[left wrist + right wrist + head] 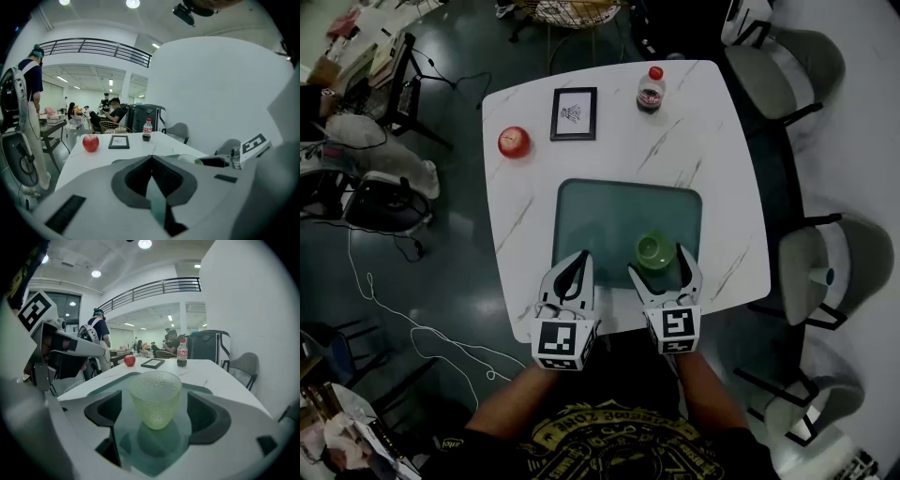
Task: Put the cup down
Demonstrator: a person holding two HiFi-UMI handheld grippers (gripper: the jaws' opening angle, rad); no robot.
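Note:
A pale green dimpled glass cup [155, 397] stands upright on a dark green mat [123, 380] near the table's front edge. In the head view the cup [654, 249] sits at the mat's [600, 216] front right. My right gripper [658, 262] is open around it, with one jaw on each side. The right gripper view shows a gap between each pad [107, 409] and the cup, so nothing presses on it. My left gripper [578, 262] hovers over the mat's front left with its jaws shut and nothing between them, which the left gripper view [152, 161] confirms.
On the white marble table [712, 141] a red apple [514, 142], a black picture frame [574, 113] and a cola bottle [651, 90] stand at the far side. Grey chairs [811, 267] line the right. Cables and equipment [384, 202] lie on the floor at the left.

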